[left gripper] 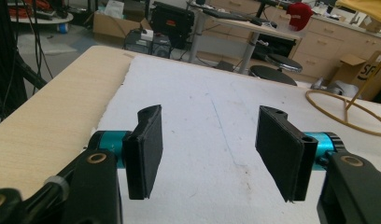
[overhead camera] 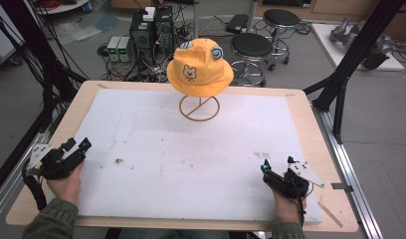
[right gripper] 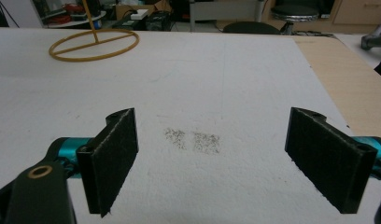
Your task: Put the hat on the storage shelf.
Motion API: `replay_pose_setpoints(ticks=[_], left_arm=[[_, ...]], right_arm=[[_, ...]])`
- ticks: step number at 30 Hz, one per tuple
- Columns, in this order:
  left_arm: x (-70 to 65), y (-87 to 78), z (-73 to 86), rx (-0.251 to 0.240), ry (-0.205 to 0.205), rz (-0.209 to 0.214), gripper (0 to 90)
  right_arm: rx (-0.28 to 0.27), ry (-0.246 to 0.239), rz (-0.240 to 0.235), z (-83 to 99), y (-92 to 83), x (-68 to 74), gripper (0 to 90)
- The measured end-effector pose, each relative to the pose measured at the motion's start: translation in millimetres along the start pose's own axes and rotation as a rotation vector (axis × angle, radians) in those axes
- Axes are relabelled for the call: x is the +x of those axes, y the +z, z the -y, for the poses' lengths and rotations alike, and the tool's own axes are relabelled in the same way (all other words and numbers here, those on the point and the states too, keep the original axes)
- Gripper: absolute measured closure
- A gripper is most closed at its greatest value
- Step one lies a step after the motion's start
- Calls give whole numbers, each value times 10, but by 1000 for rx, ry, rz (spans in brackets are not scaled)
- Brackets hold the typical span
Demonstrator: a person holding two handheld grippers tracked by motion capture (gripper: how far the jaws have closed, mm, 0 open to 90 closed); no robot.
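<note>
Hat [overhead camera: 199,66] atop wire stand [overhead camera: 199,108]; both tongs [overhead camera: 76,145] [overhead camera: 264,167] wide, empty, well apart.

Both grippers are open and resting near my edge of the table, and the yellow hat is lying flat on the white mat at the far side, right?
Not quite. The yellow hat is not flat on the white mat: in the high view it sits raised on a wire stand at the far side. The rest holds: the left gripper and right gripper are open near your edge.
</note>
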State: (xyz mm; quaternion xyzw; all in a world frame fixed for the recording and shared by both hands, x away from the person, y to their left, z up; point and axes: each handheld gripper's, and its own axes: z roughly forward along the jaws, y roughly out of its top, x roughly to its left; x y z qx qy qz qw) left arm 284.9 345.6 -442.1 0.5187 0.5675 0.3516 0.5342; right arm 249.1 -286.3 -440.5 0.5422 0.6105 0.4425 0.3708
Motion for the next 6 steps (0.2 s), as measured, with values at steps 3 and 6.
replay_pose_setpoints(ticks=[3, 6], left_arm=[[0, -2, 0, 1, 2, 0, 416], [1, -2, 1, 3, 4, 1, 416]], right_arm=[[11, 8, -2, 3, 5, 3, 160], [14, -1, -5, 4, 16, 6, 160]])
